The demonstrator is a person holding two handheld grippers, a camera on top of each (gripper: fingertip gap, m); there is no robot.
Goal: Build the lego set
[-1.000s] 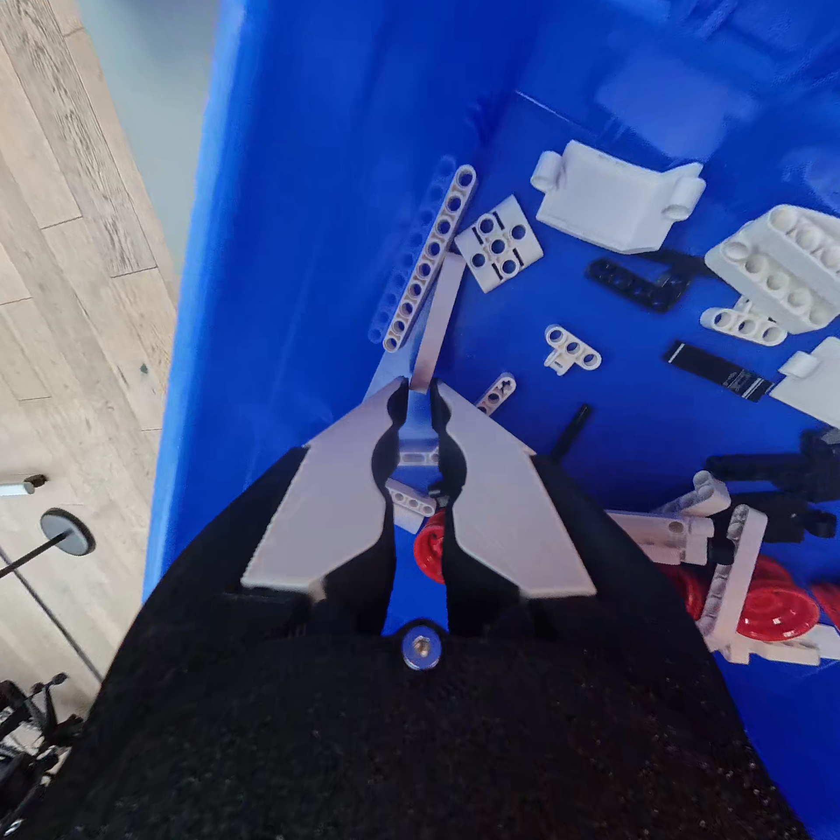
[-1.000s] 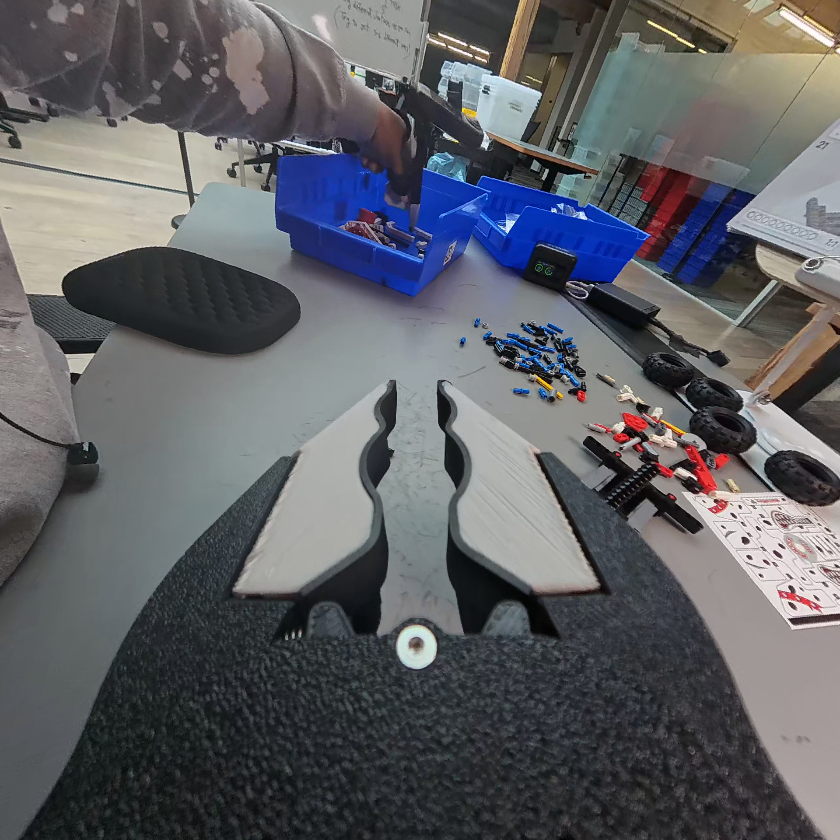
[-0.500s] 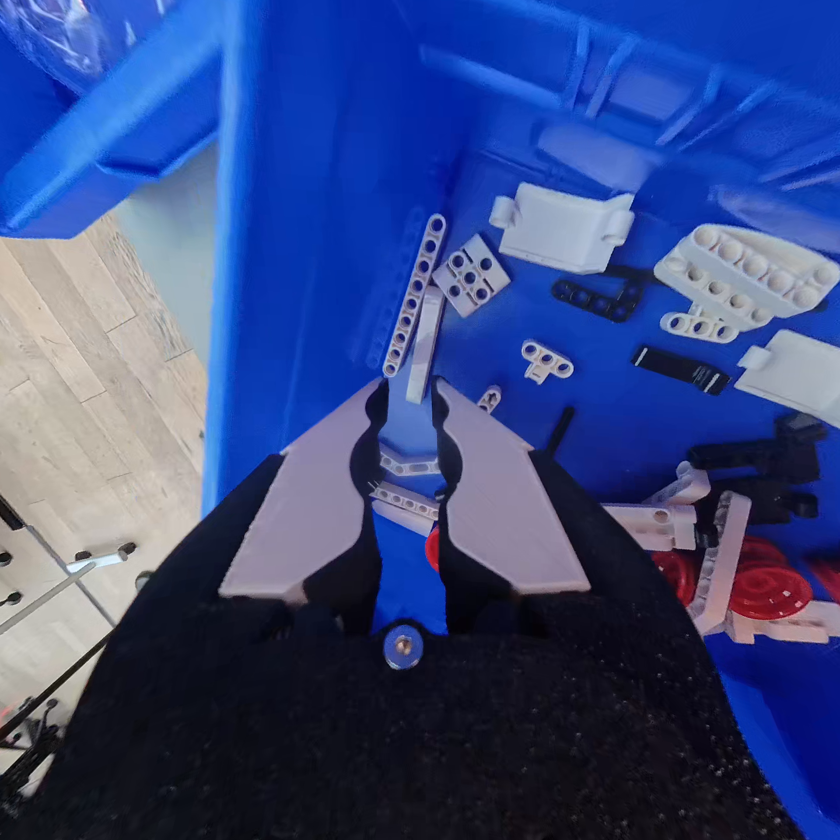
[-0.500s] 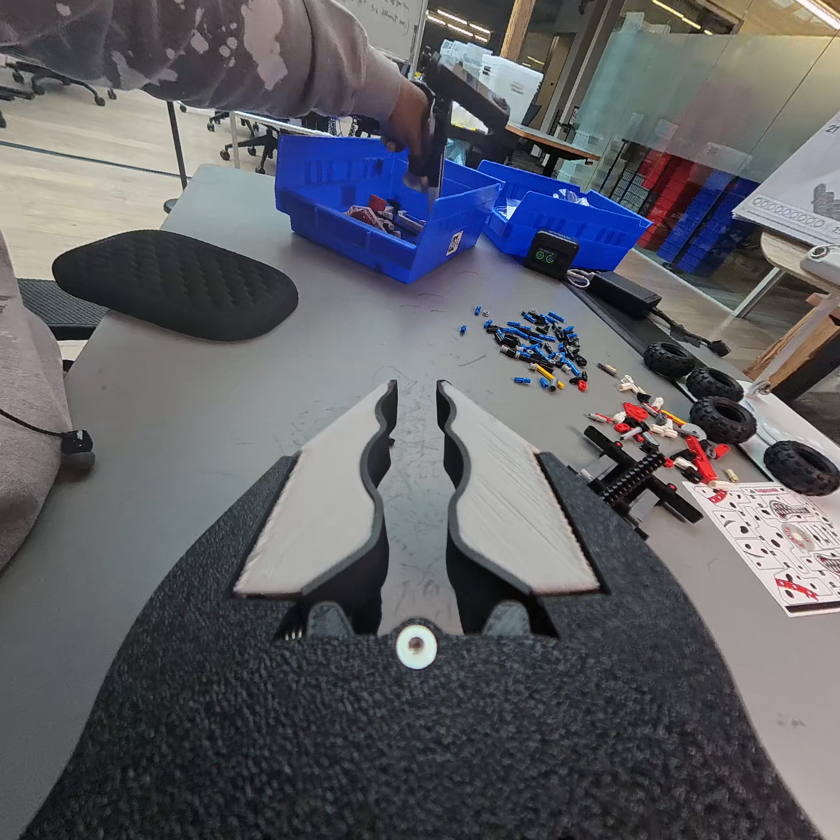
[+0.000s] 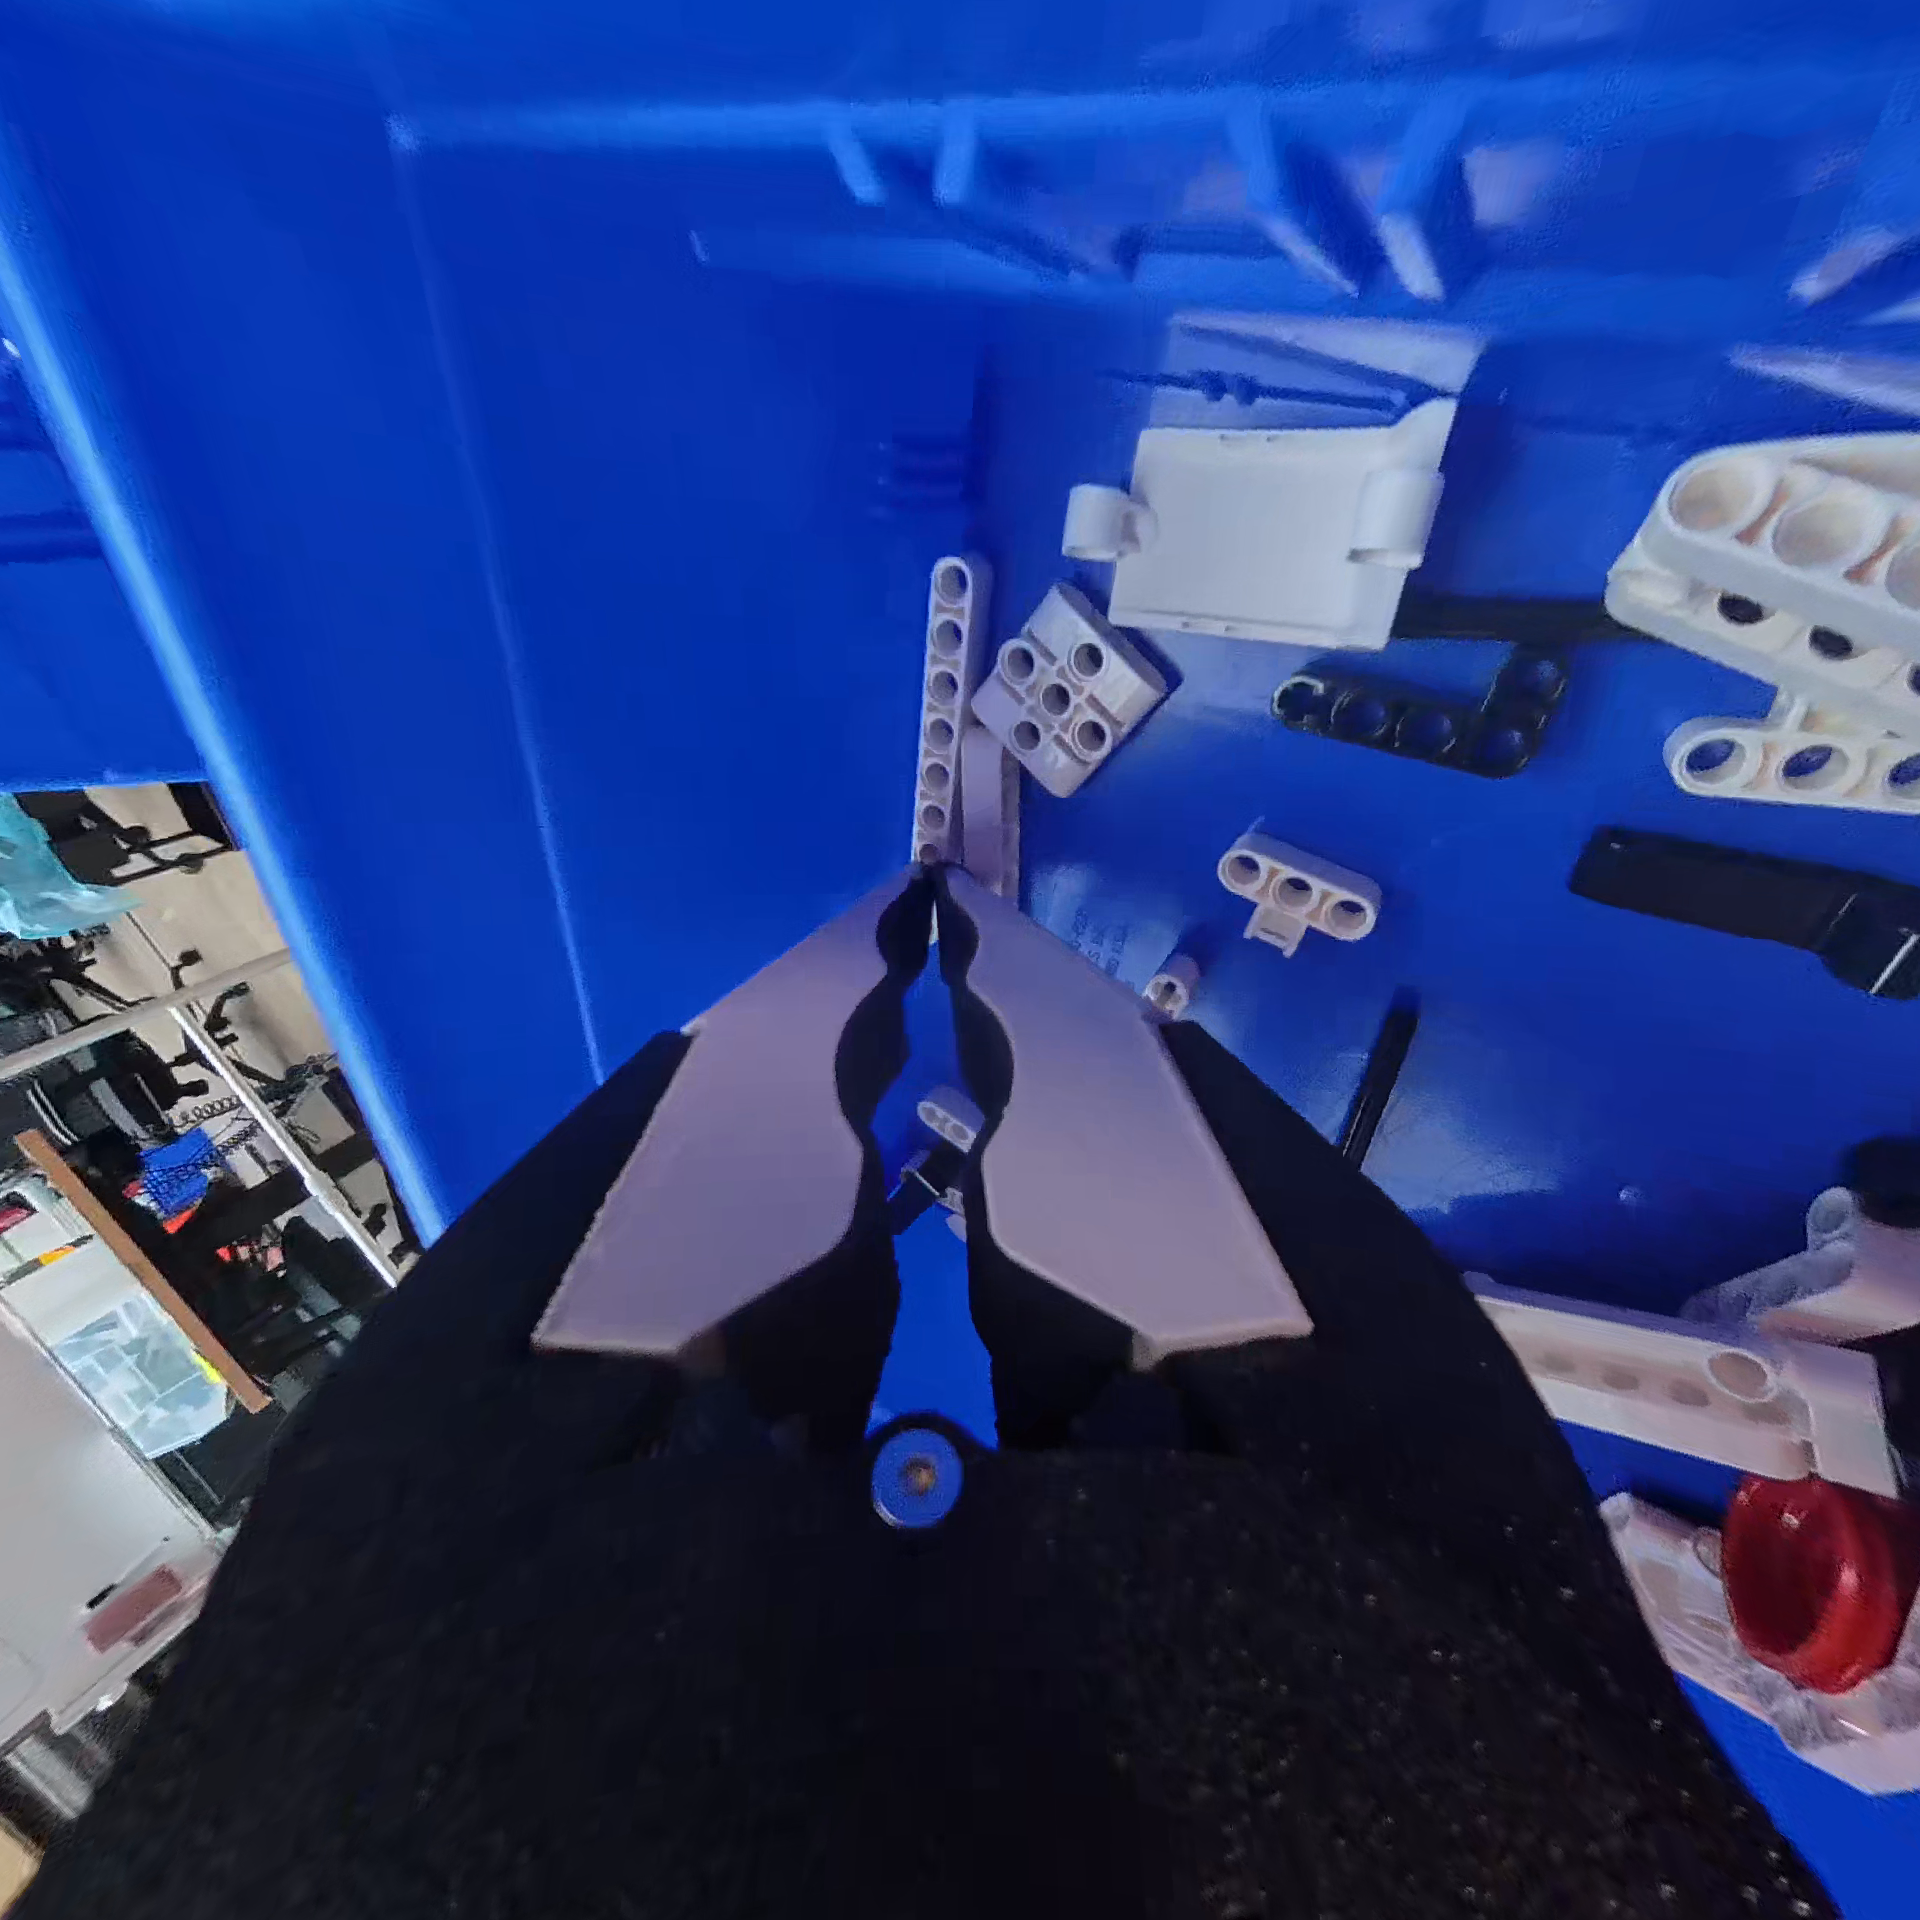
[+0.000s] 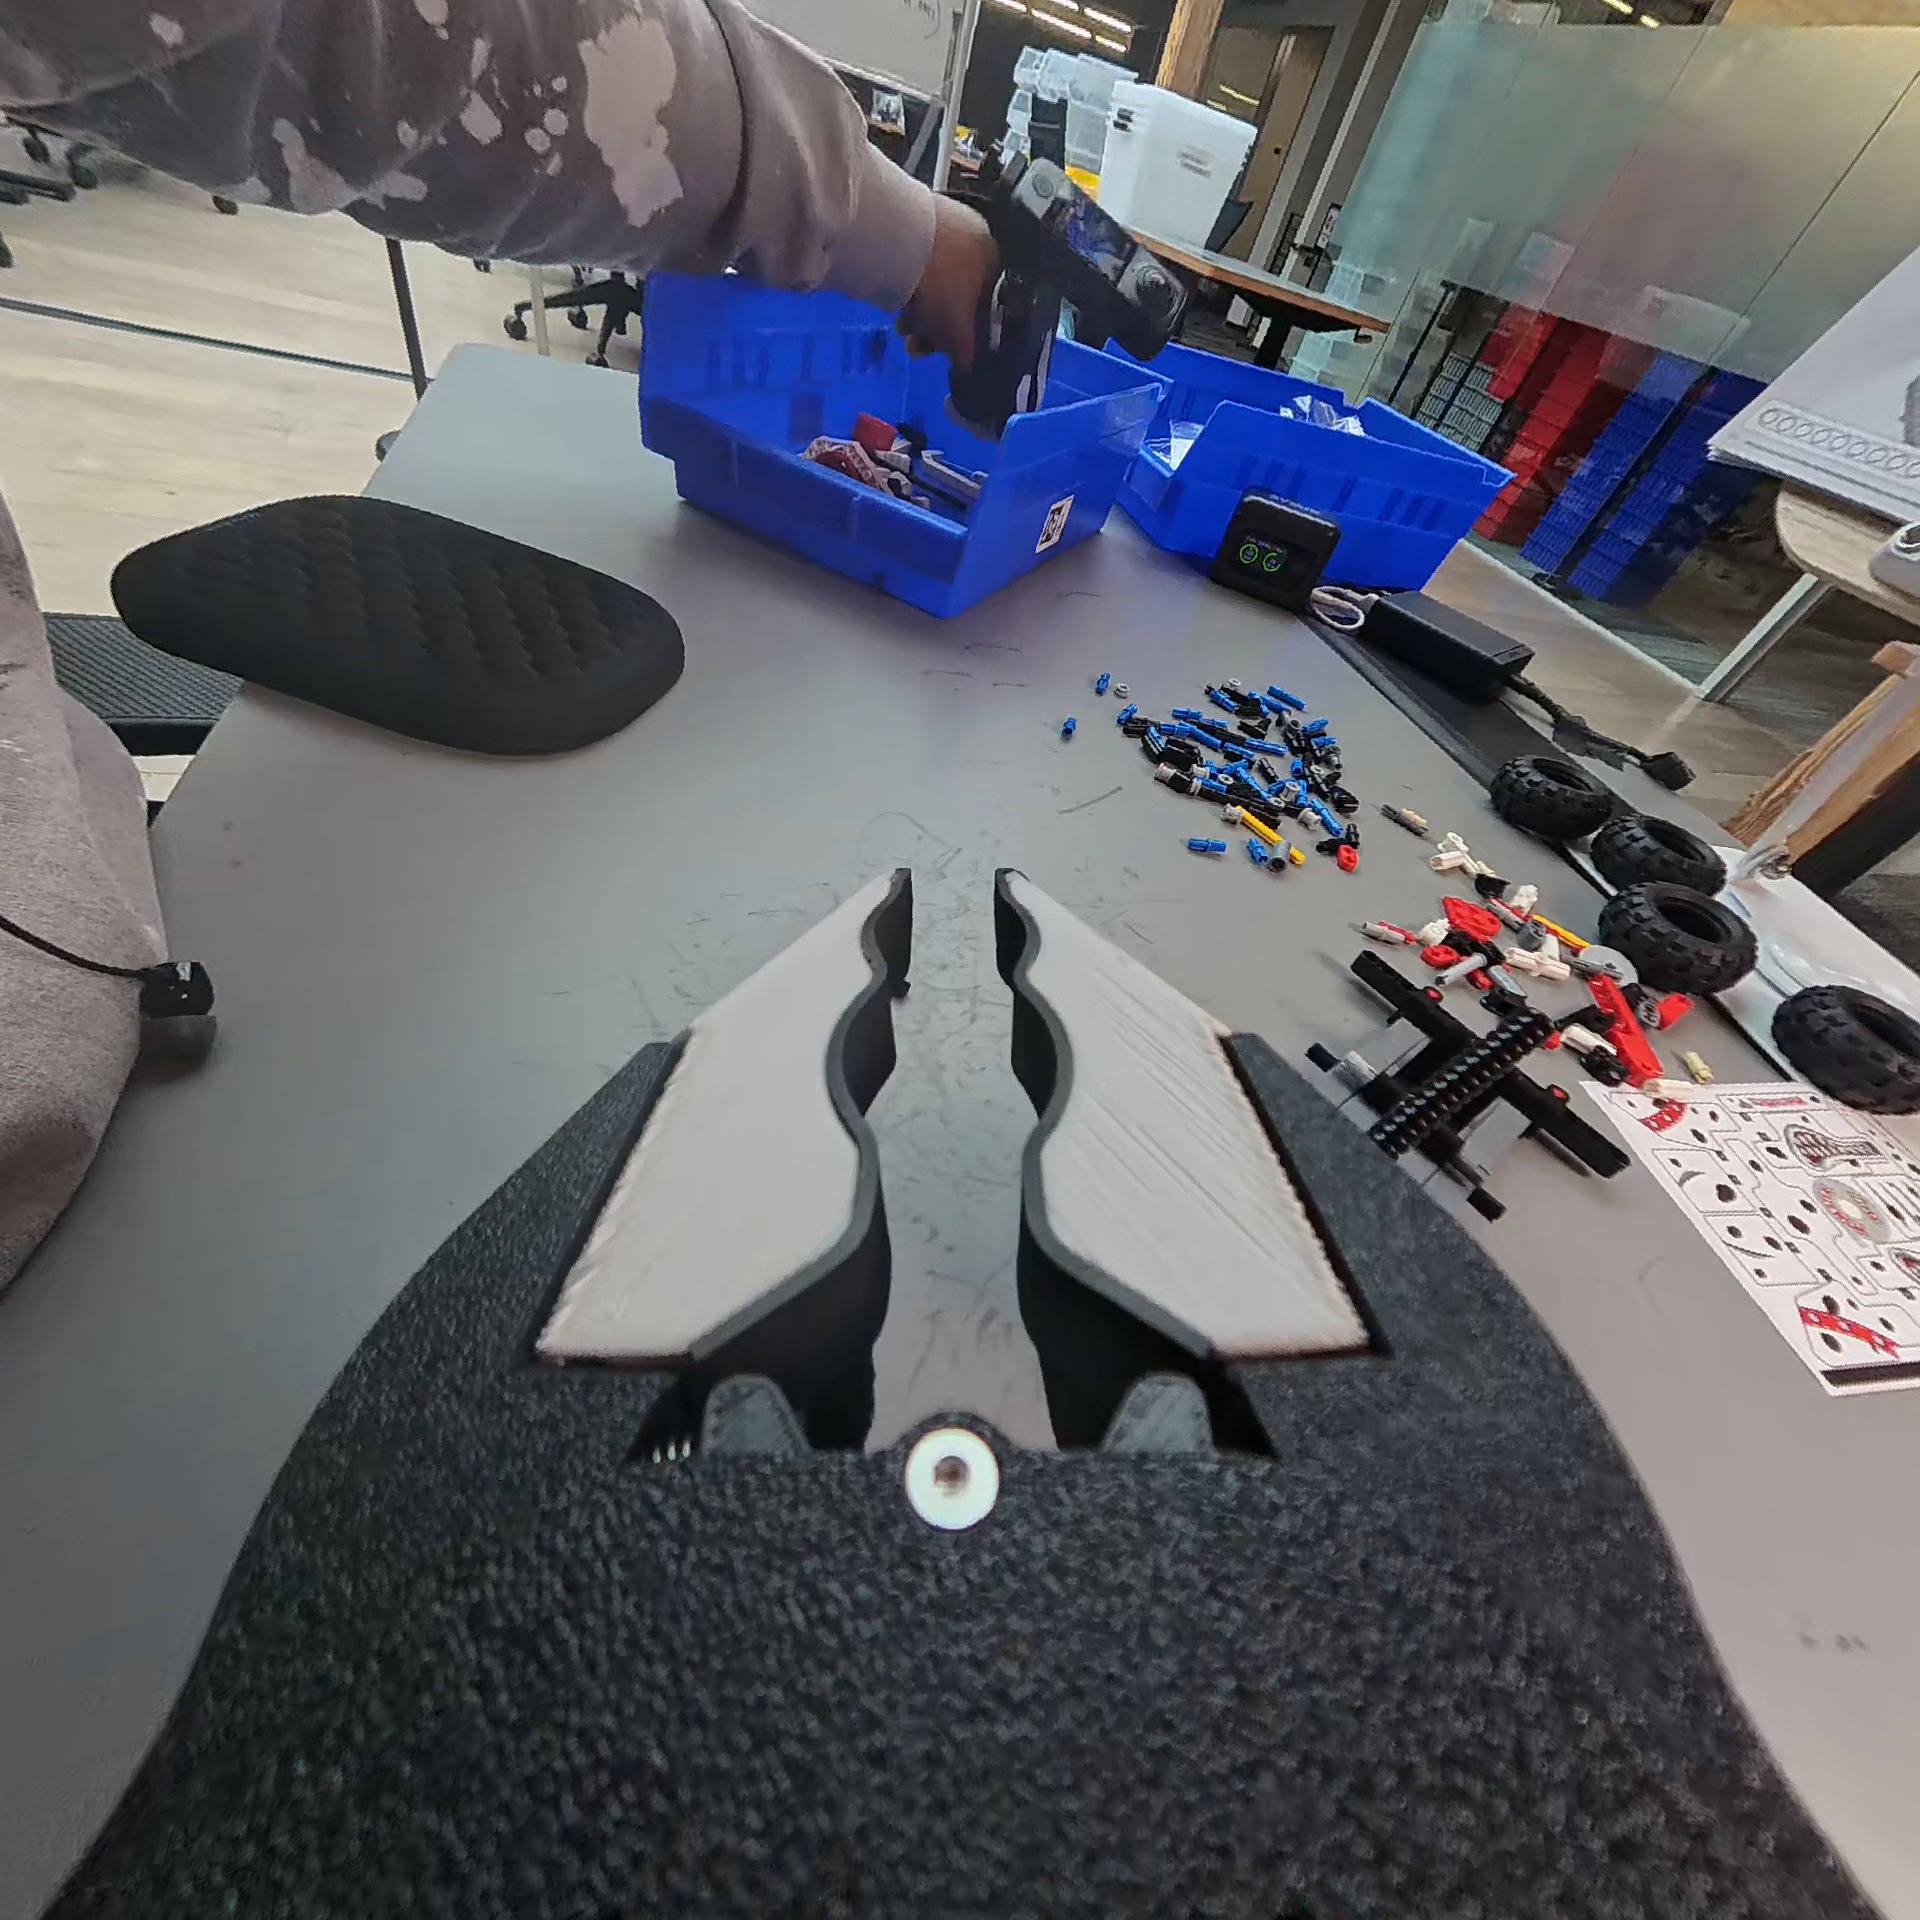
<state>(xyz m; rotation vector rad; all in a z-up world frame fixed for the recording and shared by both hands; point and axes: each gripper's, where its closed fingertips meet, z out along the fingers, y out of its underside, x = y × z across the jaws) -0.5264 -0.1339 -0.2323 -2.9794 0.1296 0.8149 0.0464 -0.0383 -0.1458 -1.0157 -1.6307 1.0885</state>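
Observation:
In the left wrist view my left gripper (image 5: 930,883) is inside the blue bin (image 5: 675,623), its tips shut on the near end of a long white holed beam (image 5: 943,707) that lies along the bin wall. A flat white strip (image 5: 992,821) lies beside it. A square white piece (image 5: 1065,691), a white panel (image 5: 1262,556) and a black L beam (image 5: 1423,717) lie nearby. My right gripper (image 6: 953,883) is open and empty above the grey table (image 6: 520,935). In the right wrist view the left gripper (image 6: 997,384) reaches into the bin (image 6: 862,520).
A pile of small blue and black pins (image 6: 1247,769), a black frame assembly (image 6: 1455,1081), red and white parts, several black tyres (image 6: 1673,935) and a sticker sheet (image 6: 1787,1216) lie at the table's right. A black pad (image 6: 395,623) sits left. A second blue bin (image 6: 1320,468) stands behind. The gap from one gripper's tips to the other's is roughly 60 cm.
My left gripper moved deeper along the bin wall and closed from open onto the end of the long white beam. My right gripper stayed open and barely moved.

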